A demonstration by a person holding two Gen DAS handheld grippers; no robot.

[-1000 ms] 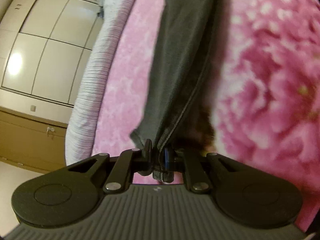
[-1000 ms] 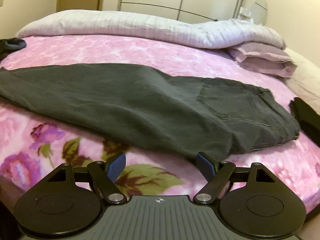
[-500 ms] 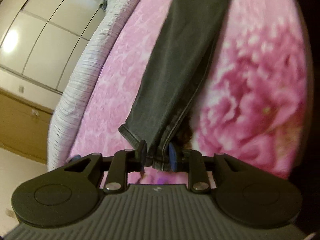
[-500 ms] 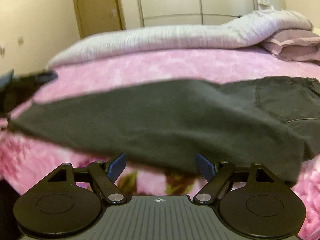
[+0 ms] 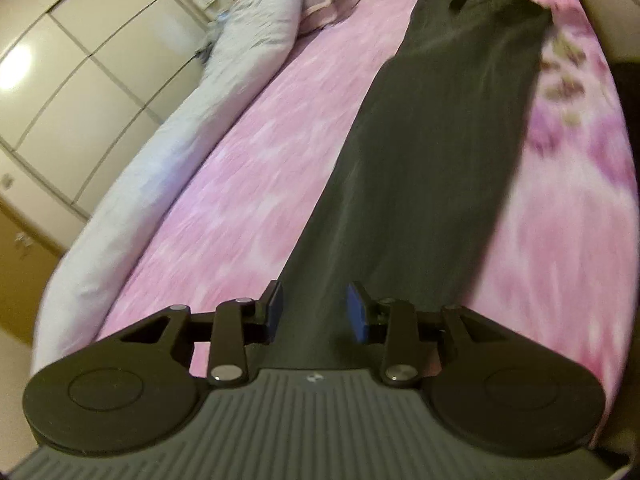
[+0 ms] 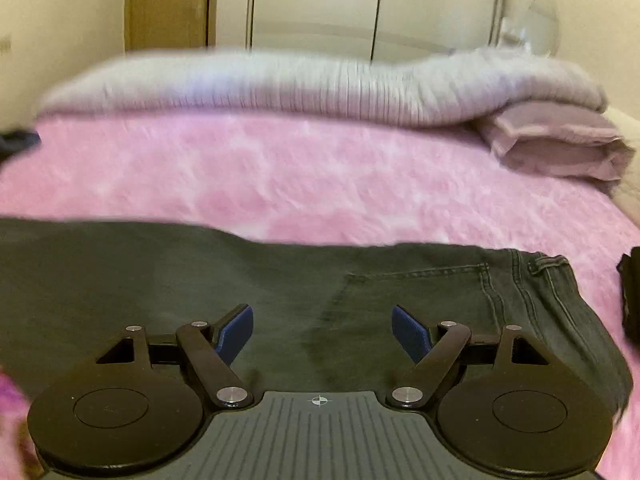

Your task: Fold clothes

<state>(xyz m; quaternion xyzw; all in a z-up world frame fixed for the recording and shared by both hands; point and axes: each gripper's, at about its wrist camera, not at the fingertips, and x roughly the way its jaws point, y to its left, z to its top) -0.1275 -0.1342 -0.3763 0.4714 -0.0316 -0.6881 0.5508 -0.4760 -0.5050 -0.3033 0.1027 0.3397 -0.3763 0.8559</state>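
**Inspection: both jaws free, jeans laid out along the bed's near edge**

My left gripper [image 5: 314, 312] stands with its jaws apart; they have just been opening, and no cloth is pinched between the pads, though the leg of the dark grey jeans [image 5: 432, 168] runs straight ahead beneath them. My right gripper [image 6: 322, 330] has its jaws wide apart over the seat of the jeans [image 6: 280, 280], just left of the back pocket [image 6: 416, 296], holding nothing.

The jeans lie flat and lengthwise on the pink floral blanket [image 6: 304, 176], along the bed's near edge, waistband toward the right end in the right wrist view. I judge the legs laid one on the other, the crosswise fold not yet made.

Risks, as I judge them: the plush blanket may grip the denim and drag up with it; a pinch taking only the top layer would let the legs part; the garment sits close to the near edge and could slide off if pulled that way. Both views are blurred, so seam positions are uncertain.

Surroundings: a rolled grey striped duvet [image 6: 320, 84] along the far edge, a mauve pillow [image 6: 560, 140] at the far right corner, a white wardrobe [image 6: 376, 0] behind. A dark item [image 6: 632, 292] lies at the right end.
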